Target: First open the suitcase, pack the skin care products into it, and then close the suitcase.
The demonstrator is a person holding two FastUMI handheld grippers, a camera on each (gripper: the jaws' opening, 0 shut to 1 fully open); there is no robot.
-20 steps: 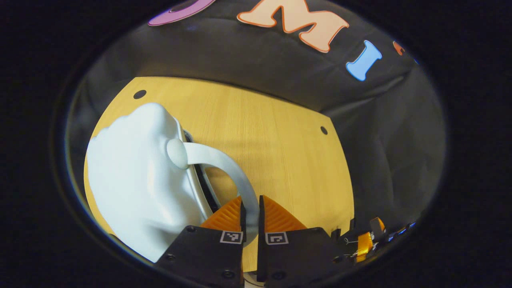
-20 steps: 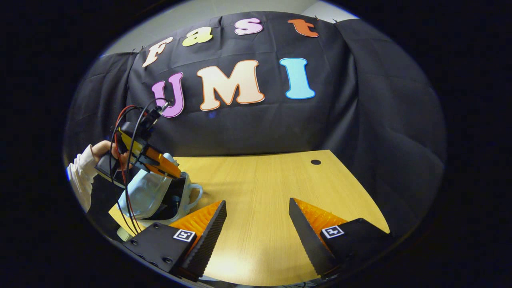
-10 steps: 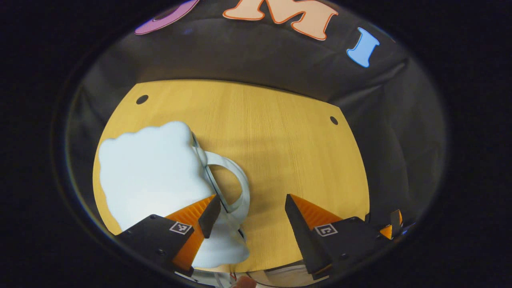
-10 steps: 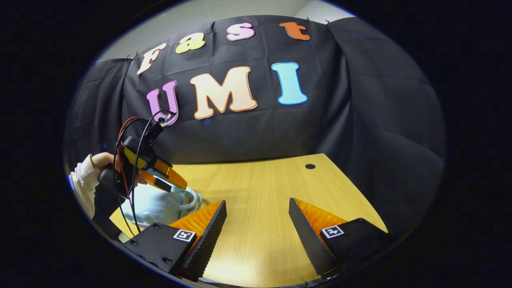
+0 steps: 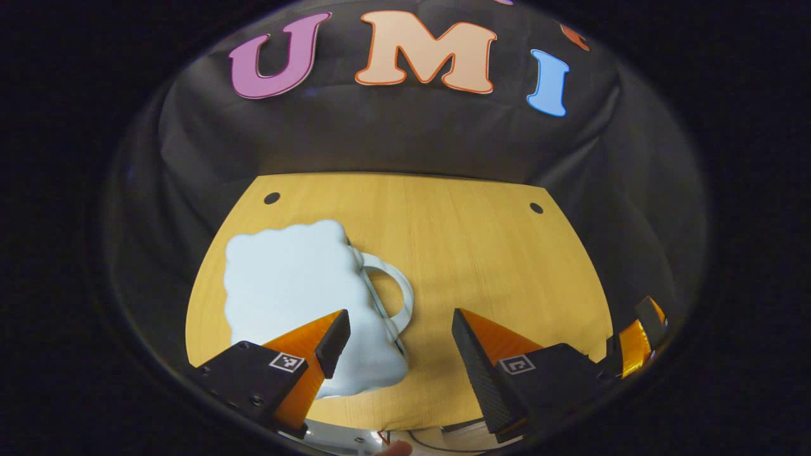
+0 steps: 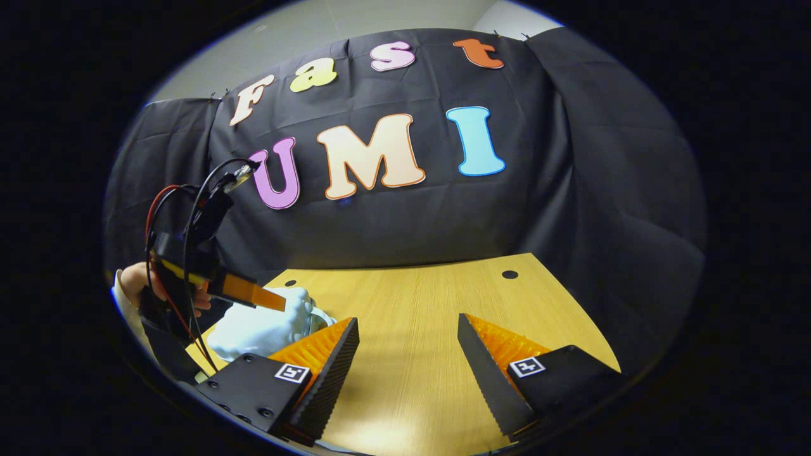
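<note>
A yellow wooden tabletop (image 5: 481,253) runs up to the booth's black cloth wall (image 5: 393,136). The left hand-held gripper (image 5: 399,342) hangs above it, fingers spread wide and released, gripping nothing. The pale blue suitcase (image 5: 285,285) lies closed and flat on the tabletop ahead and to the left of those fingers, its curved handle (image 5: 396,294) pointing into the gap in front of them. The right hand-held gripper (image 6: 408,348) is likewise spread and empty; the suitcase lies far to its left, under the other gripper held by a hand (image 6: 136,282).

- The left gripper (image 5: 400,329) has let go of the suitcase handle (image 5: 394,292) and opened.
- The suitcase (image 5: 298,285) lid has dropped shut, lower left.
</note>
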